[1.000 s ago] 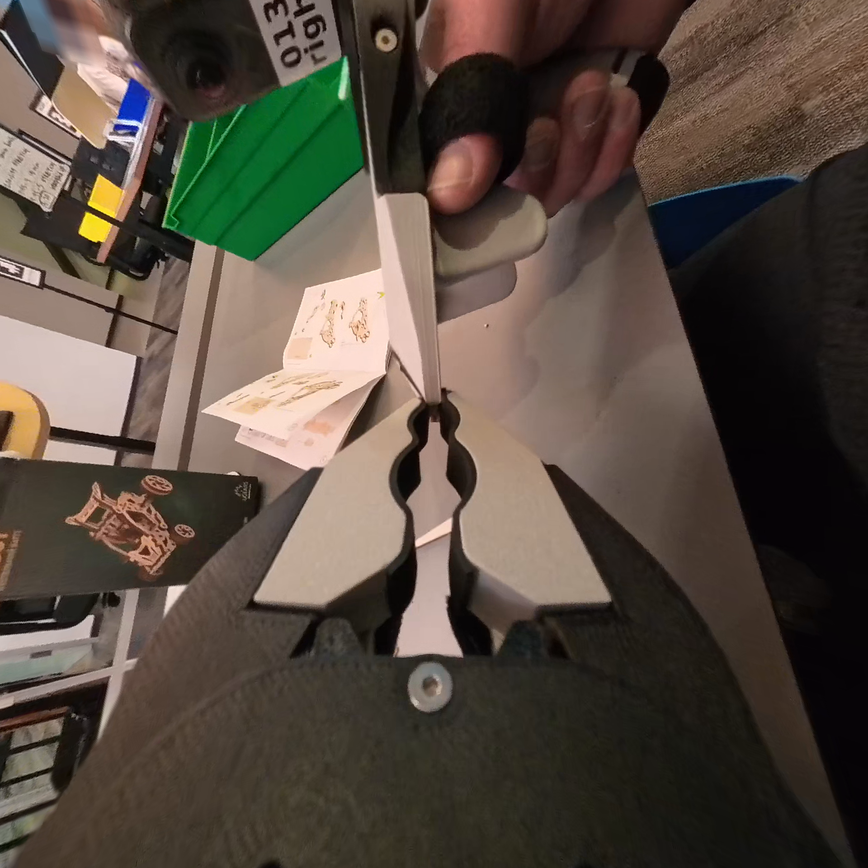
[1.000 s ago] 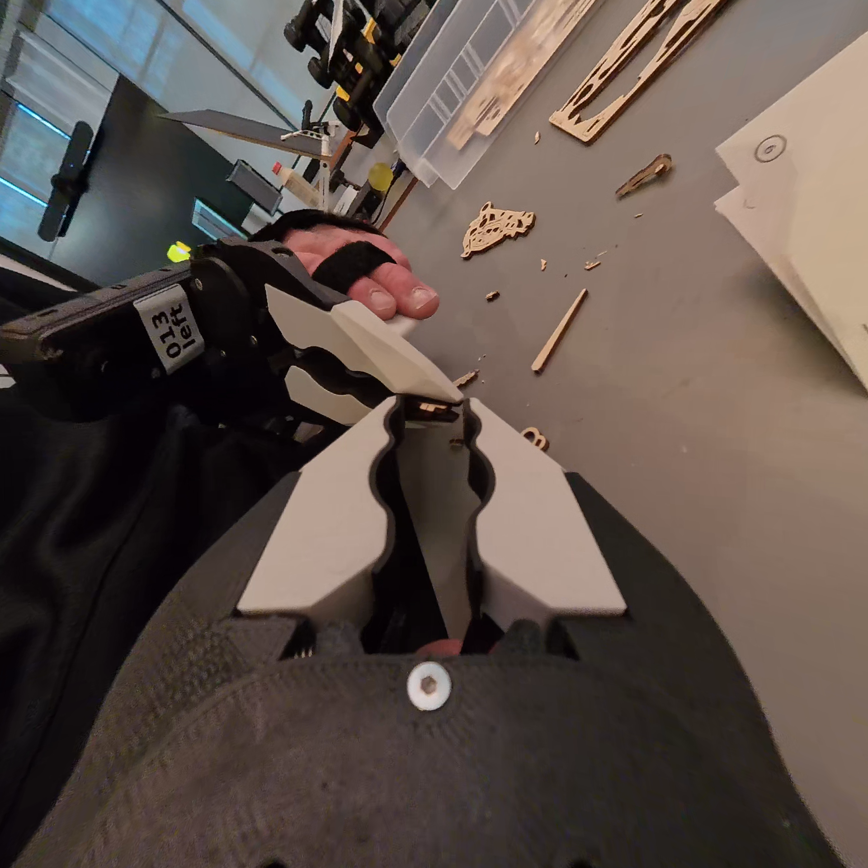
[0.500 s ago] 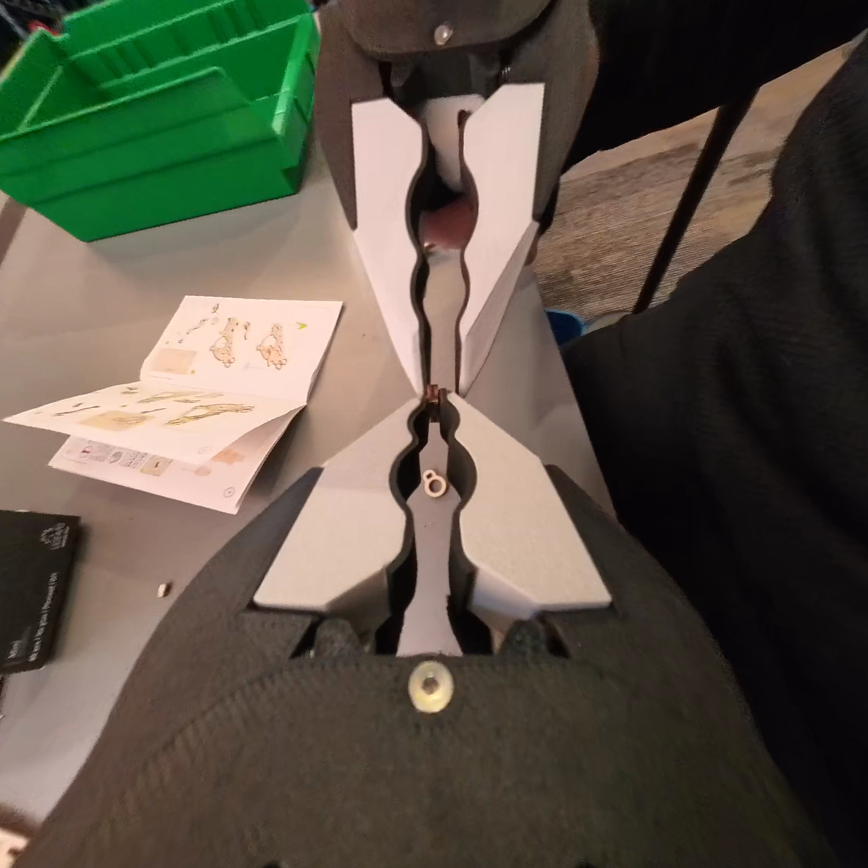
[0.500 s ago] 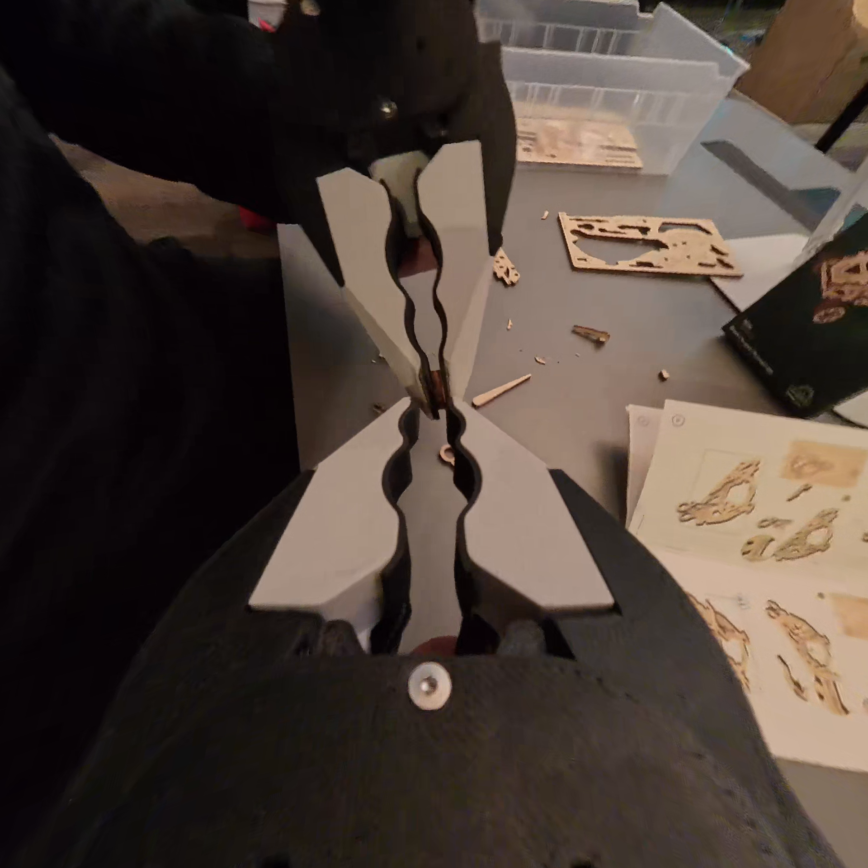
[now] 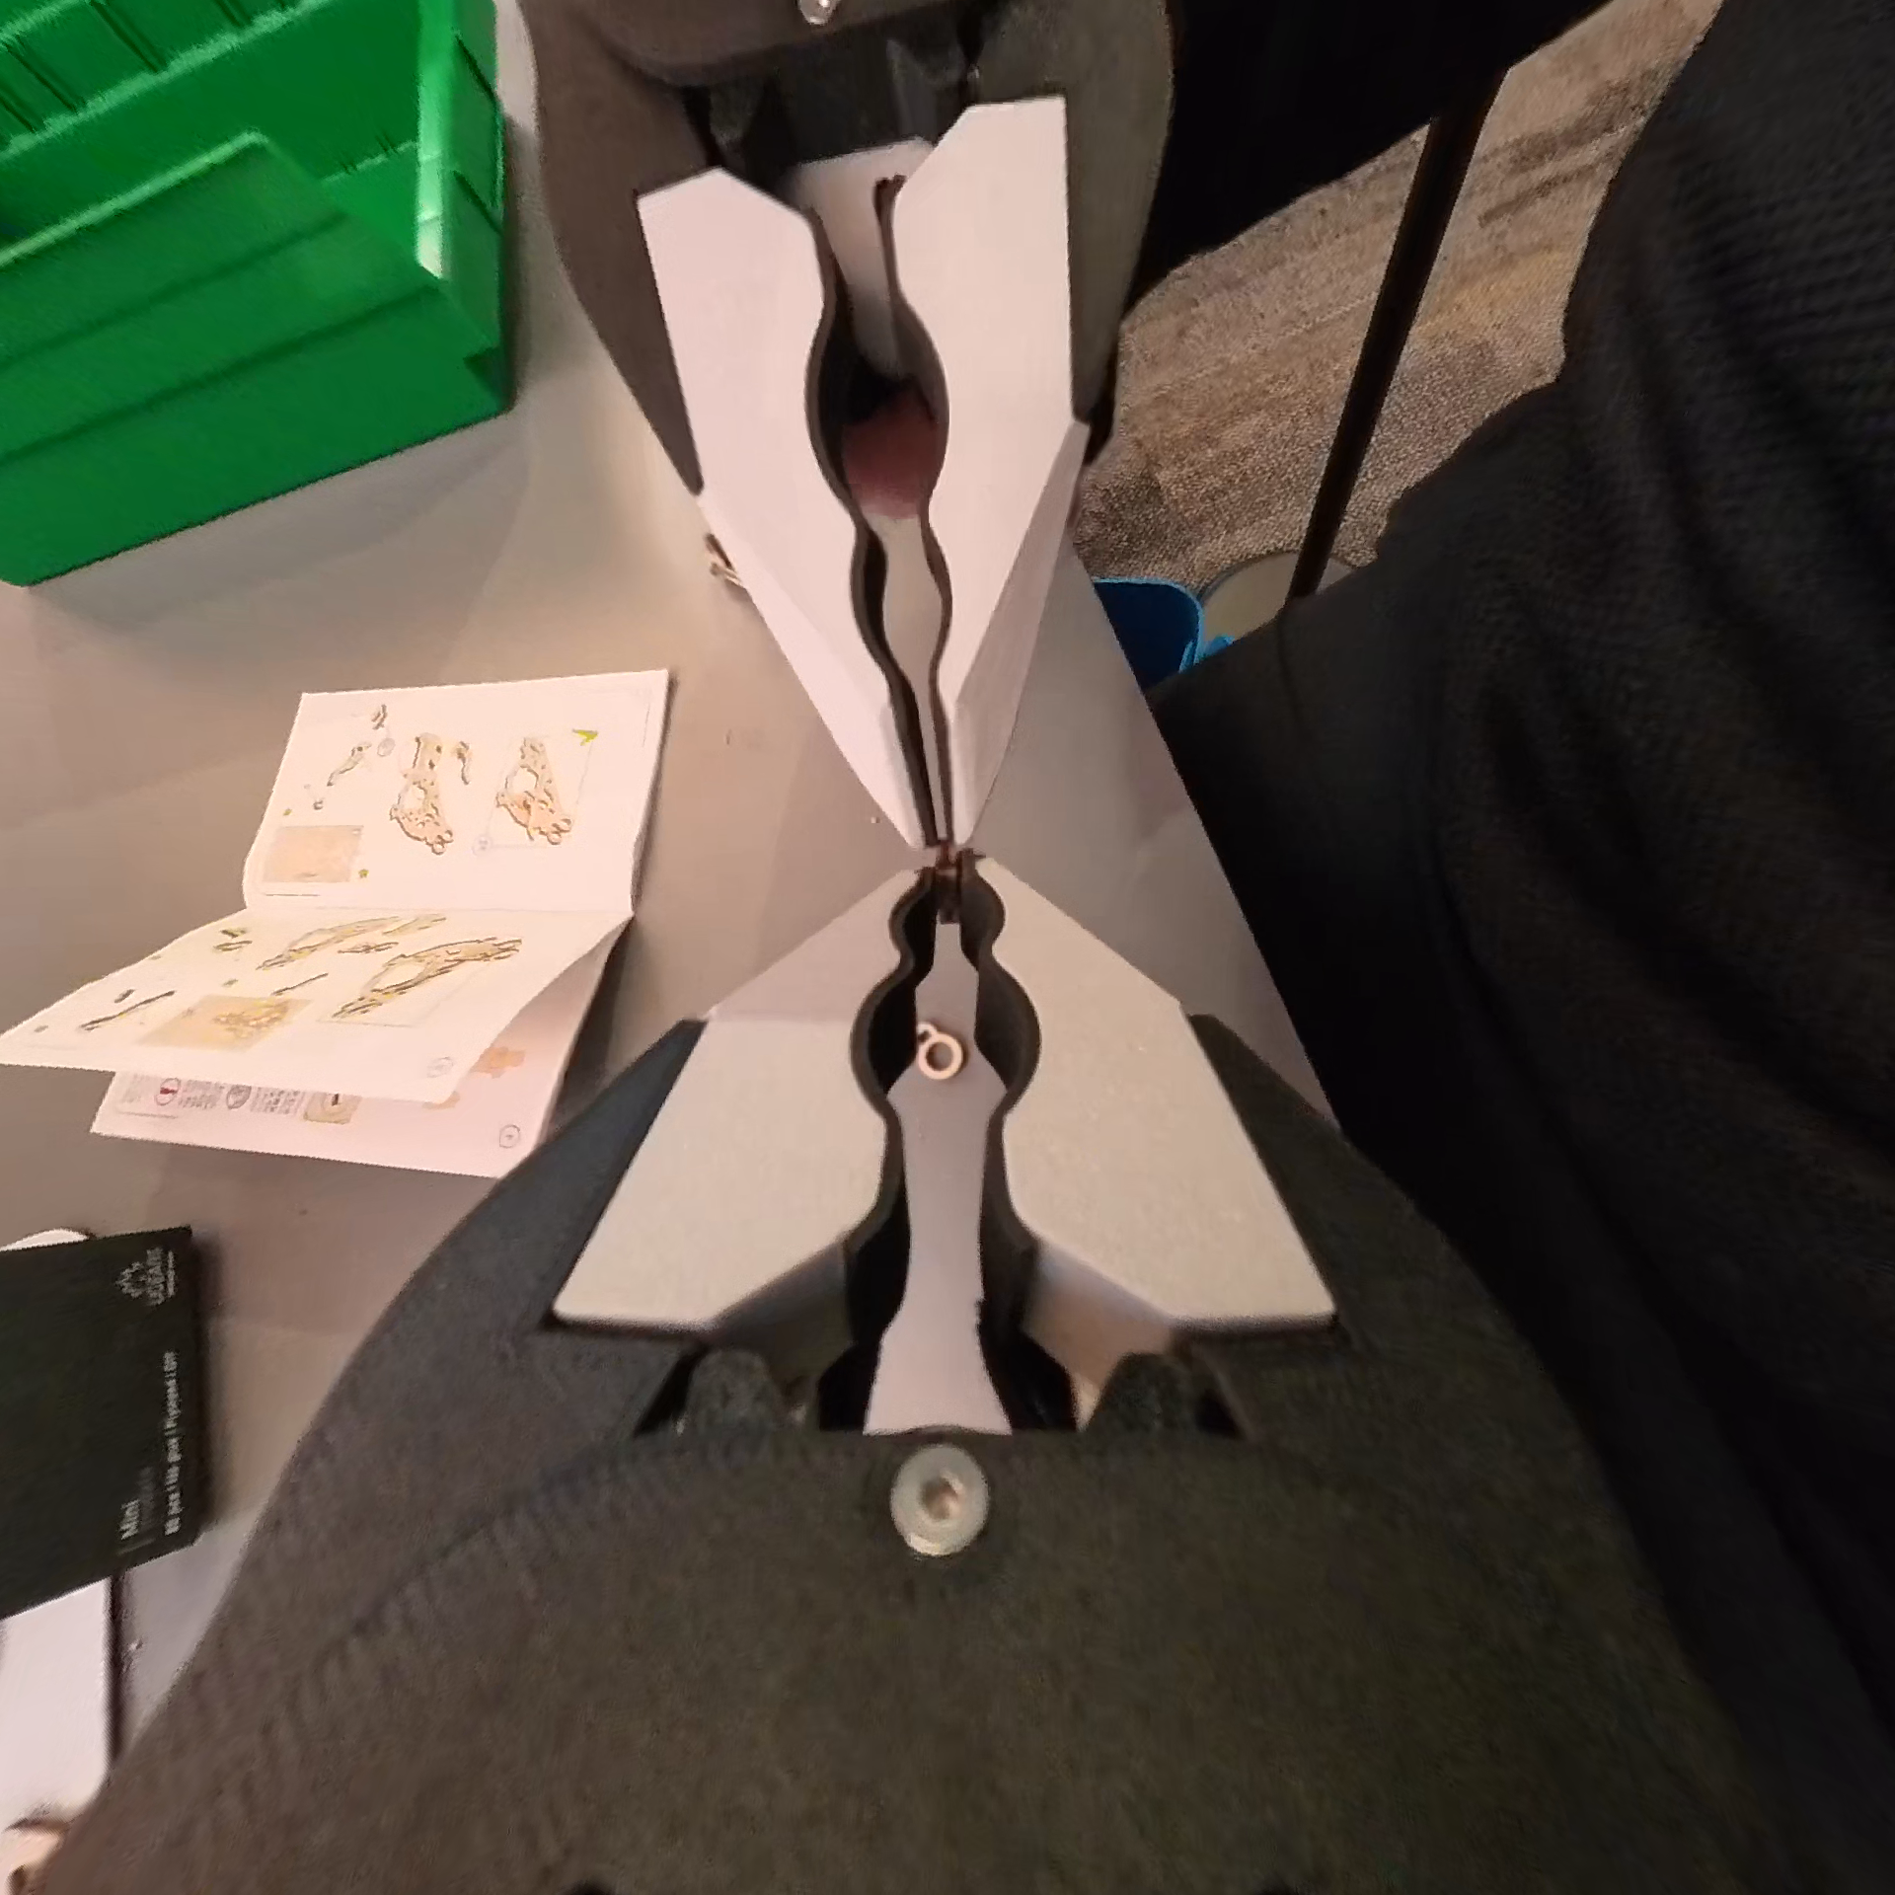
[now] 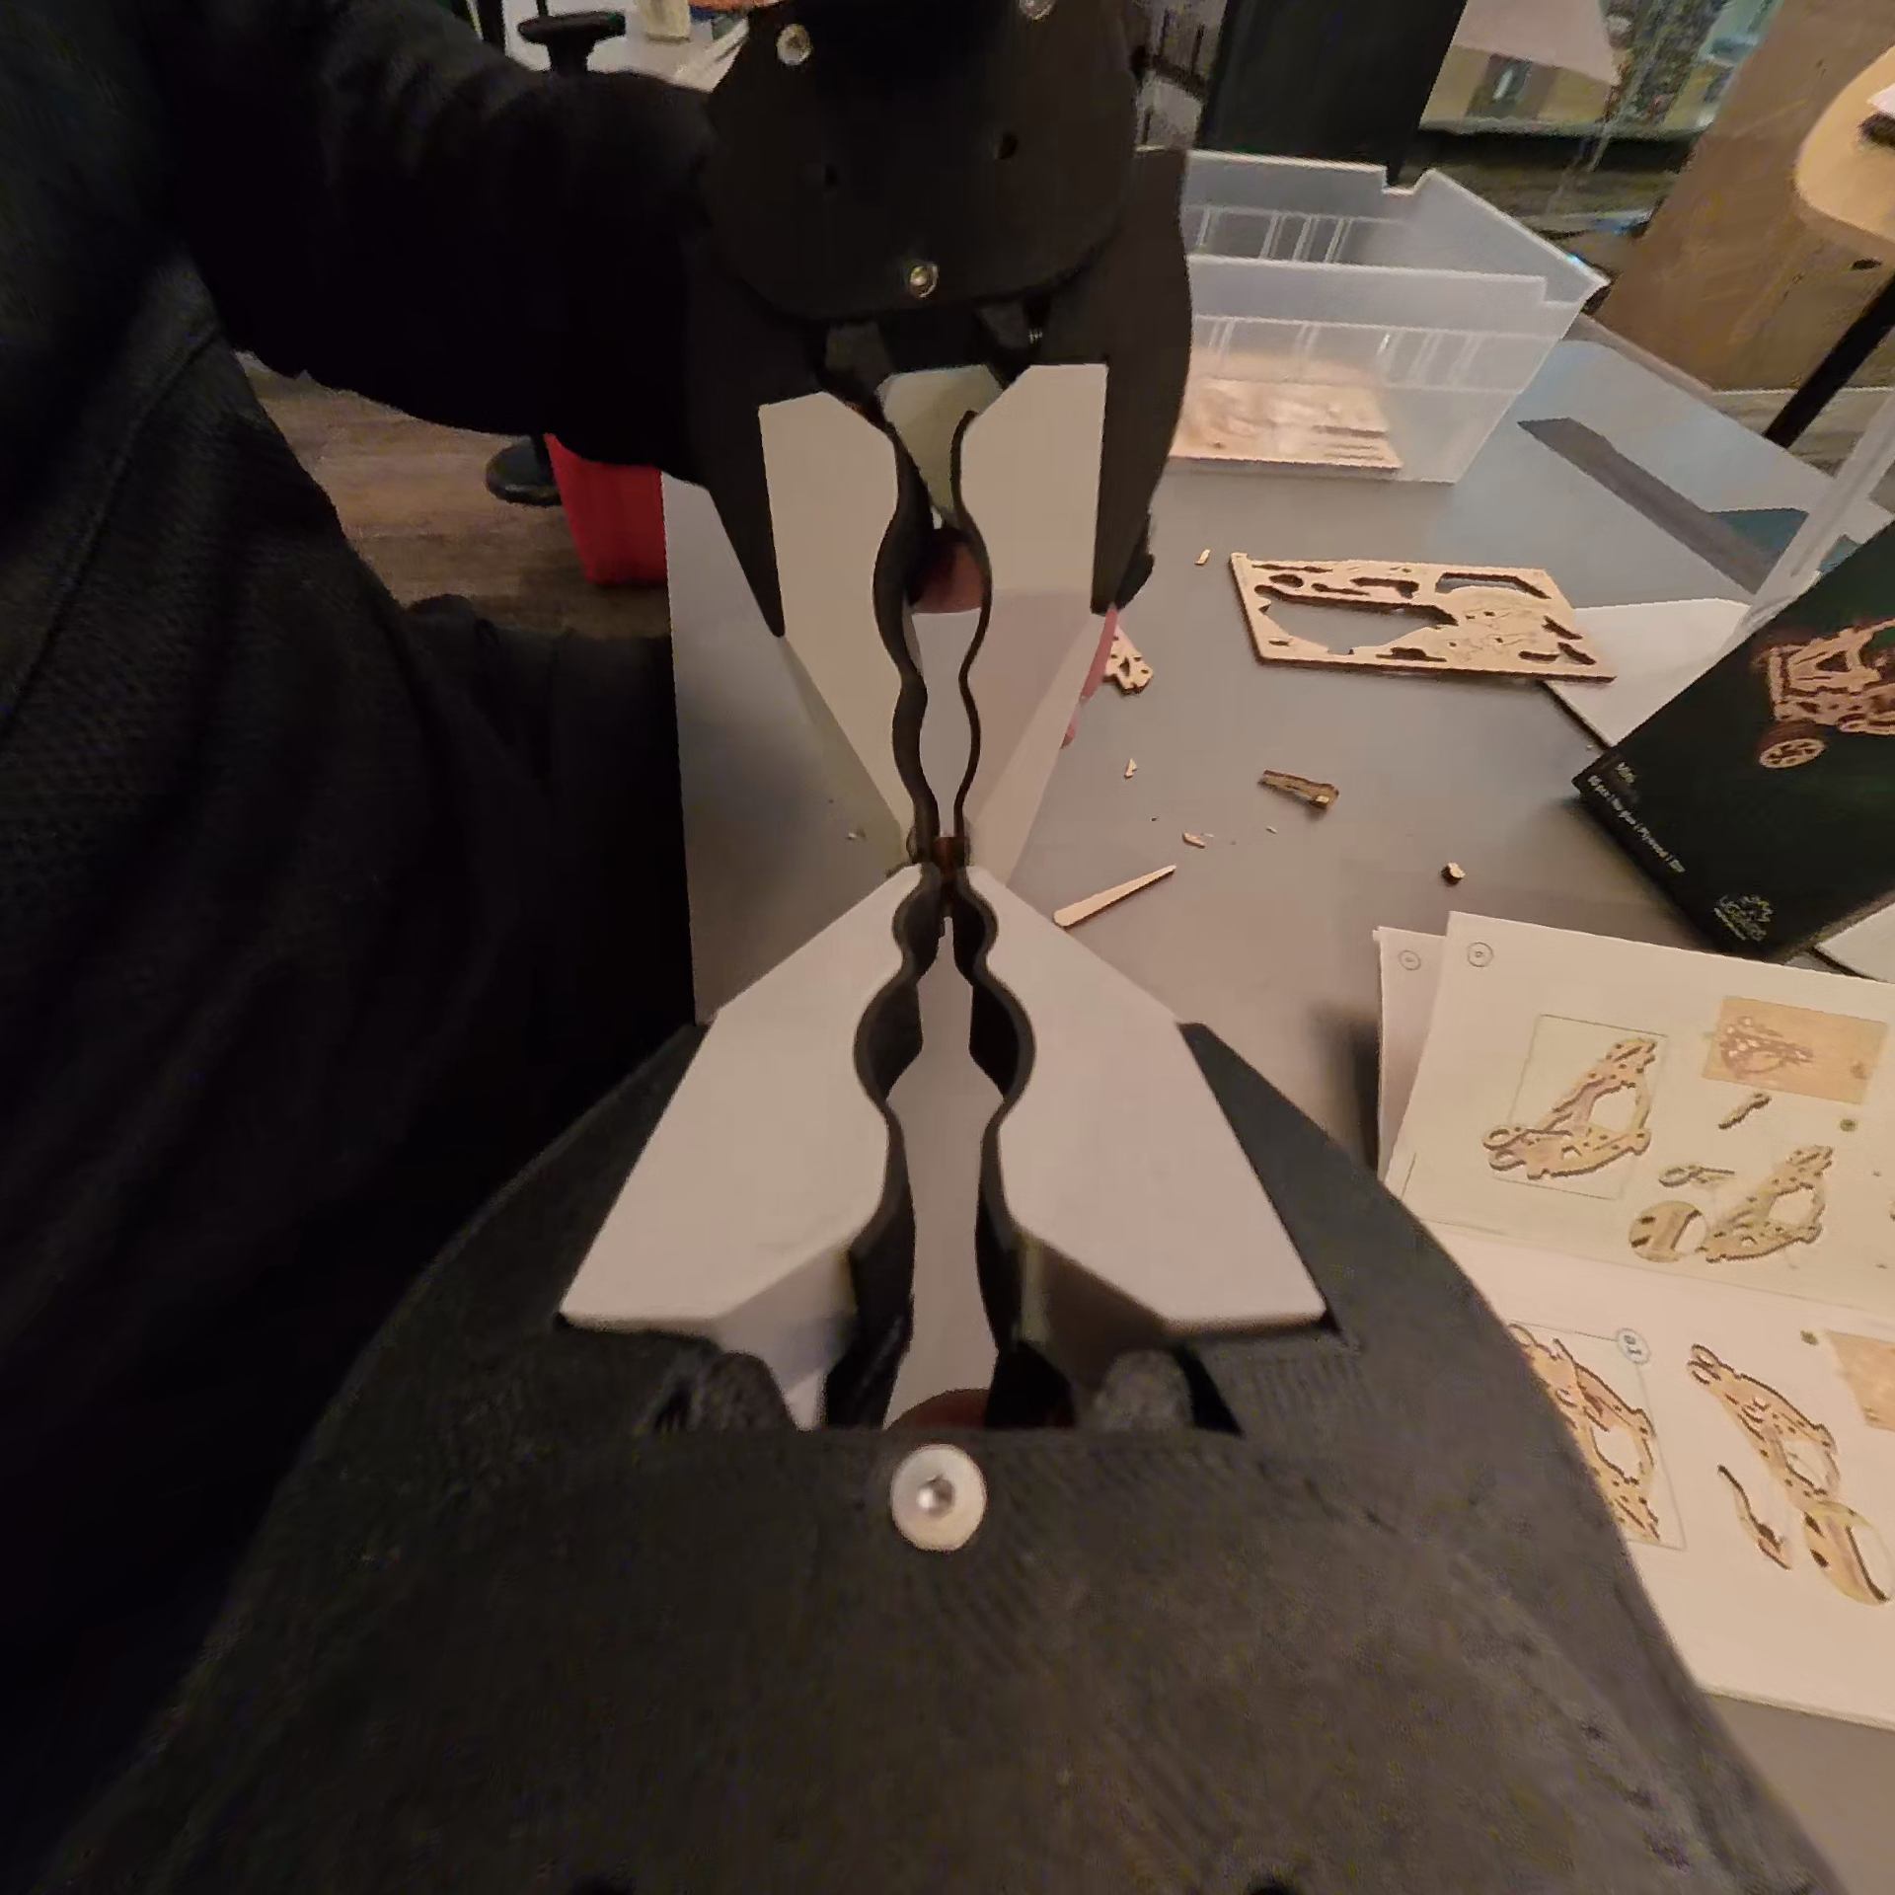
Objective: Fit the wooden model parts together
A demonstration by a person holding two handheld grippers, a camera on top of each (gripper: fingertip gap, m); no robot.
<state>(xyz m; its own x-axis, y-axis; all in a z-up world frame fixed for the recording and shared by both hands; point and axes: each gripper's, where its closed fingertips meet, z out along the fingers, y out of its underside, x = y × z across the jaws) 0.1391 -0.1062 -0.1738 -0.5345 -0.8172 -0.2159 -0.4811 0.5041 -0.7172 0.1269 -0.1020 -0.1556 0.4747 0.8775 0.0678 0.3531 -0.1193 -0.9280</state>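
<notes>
My two grippers meet tip to tip above the grey table (image 5: 636, 574). In the left wrist view my left gripper (image 5: 945, 878) is shut on a small dark brown wooden part (image 5: 950, 857). My right gripper (image 5: 935, 833) comes in from above and pinches the same small bit of wood from the other side. The right wrist view shows the same: my right gripper (image 6: 943, 884) is at the bottom, the left gripper (image 6: 938, 820) at the top, and the wooden part (image 6: 949, 849) between the tips. A small ring-shaped wooden piece (image 5: 941, 1056) lies on the table below.
A green bin (image 5: 205, 256), an open instruction booklet (image 5: 410, 923) and a black box (image 5: 92, 1415) lie to the left. In the right wrist view there are a clear plastic bin (image 6: 1384, 308), a punched wooden sheet (image 6: 1415, 626), a wooden stick (image 6: 1113, 894) and loose chips. The person's dark clothing is close by.
A second ago the grippers met at an angle. They have turned to face each other tip to tip. Both stayed shut on the wood, with only slight drift in the last half second.
</notes>
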